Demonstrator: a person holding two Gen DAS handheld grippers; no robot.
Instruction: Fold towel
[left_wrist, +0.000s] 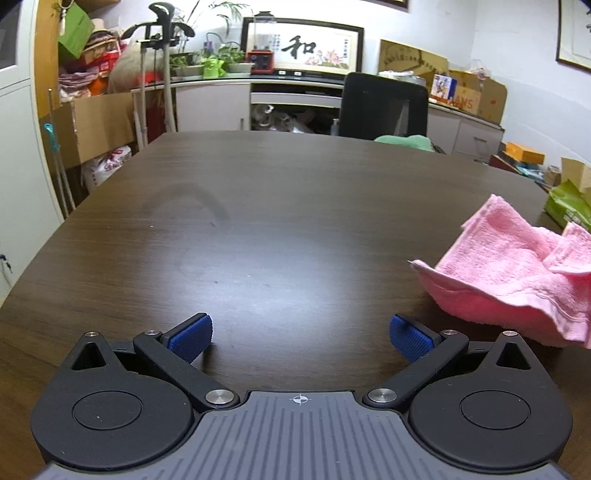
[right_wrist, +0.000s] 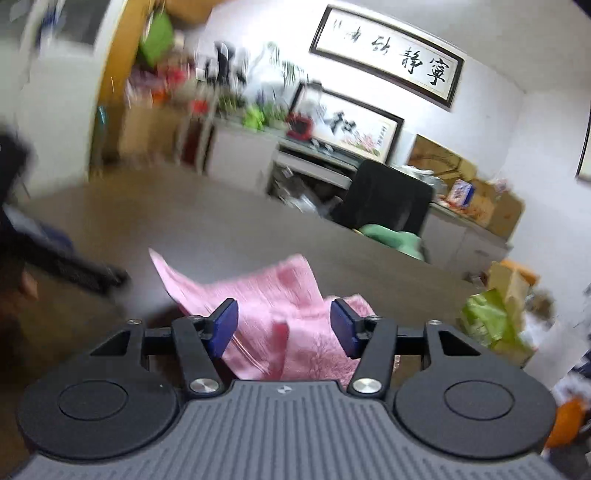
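Pink towel, rumpled, loosely bunched, on dark table

**Cut edges and a smeared right view**

The pink towel runs off the left wrist view's right edge. In the right wrist view, motion blur smears the far shelves, and the right claw hides the towel's near part.

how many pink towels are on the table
1. The crumpled pink terry towel lies on the dark wooden table, right of the open left tool and directly before the open right tool. None seem hidden.
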